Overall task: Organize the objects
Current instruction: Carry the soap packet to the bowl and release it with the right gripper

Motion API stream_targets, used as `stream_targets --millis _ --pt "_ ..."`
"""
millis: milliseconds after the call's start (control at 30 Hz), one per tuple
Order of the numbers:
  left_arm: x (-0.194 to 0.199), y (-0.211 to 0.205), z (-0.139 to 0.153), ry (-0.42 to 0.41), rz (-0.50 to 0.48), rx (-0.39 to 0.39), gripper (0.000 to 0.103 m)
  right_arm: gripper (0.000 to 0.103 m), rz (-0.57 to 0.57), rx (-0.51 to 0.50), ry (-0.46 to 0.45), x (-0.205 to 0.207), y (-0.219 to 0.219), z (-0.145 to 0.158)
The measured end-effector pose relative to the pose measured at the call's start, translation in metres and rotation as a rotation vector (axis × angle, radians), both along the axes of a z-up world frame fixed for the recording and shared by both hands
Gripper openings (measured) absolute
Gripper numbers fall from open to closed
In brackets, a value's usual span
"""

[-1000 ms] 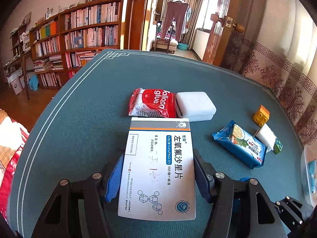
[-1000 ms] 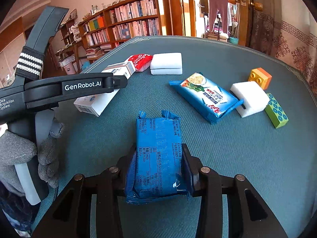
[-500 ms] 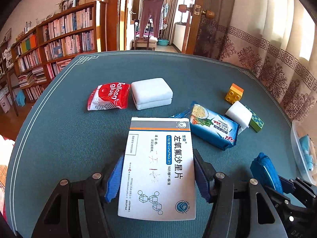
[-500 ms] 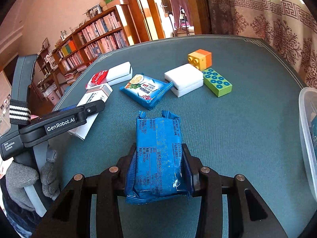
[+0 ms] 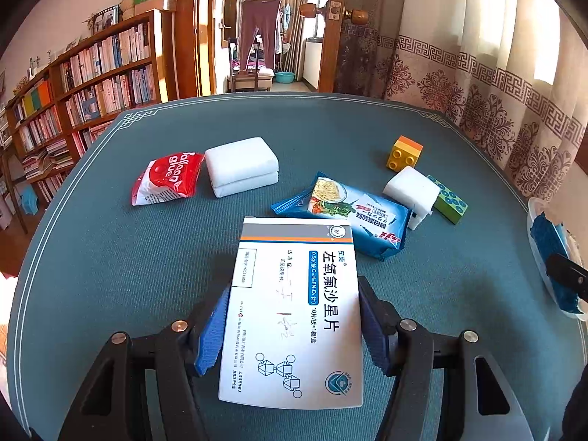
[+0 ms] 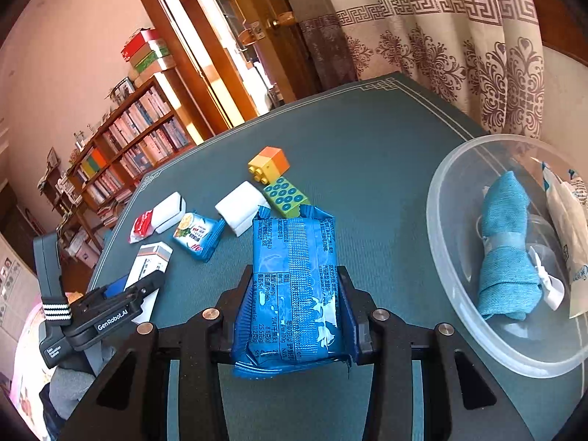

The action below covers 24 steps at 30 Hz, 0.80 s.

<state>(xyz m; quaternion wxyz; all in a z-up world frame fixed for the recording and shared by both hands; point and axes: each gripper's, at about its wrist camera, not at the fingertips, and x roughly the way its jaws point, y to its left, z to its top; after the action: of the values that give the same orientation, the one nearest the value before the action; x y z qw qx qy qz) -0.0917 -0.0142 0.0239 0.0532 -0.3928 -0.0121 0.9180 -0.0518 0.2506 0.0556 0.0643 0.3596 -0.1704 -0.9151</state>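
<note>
While both hand-held grippers clamp — medicine box (image 5: 294,305), blue packet (image 6: 296,290)

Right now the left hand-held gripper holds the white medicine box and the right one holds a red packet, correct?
Not quite. The right hand-held gripper holds a blue packet, as the right wrist view shows. The left hand-held gripper does hold the white medicine box.

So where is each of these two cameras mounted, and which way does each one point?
Left wrist: sits on the left gripper, looks along its fingers over the white medicine box across the table; only gripper fingers show.
Right wrist: sits on the right gripper, looks over the blue packet toward the clear bowl; a gloved hand shows.
Both share the yellow block and noodle packet.
</note>
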Motion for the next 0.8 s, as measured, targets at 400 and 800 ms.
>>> stream_targets --millis 400,800 --pt "0.001 0.006 -0.003 -0.002 -0.015 -0.014 0.067 0.042 -0.23 -0.08 0.046 -0.012 0.075 0.016" --pt "0.0 0.008 -0.005 -0.007 -0.023 -0.022 0.067 0.043 -0.348 -0.188 -0.031 -0.042 0.116 -0.012"
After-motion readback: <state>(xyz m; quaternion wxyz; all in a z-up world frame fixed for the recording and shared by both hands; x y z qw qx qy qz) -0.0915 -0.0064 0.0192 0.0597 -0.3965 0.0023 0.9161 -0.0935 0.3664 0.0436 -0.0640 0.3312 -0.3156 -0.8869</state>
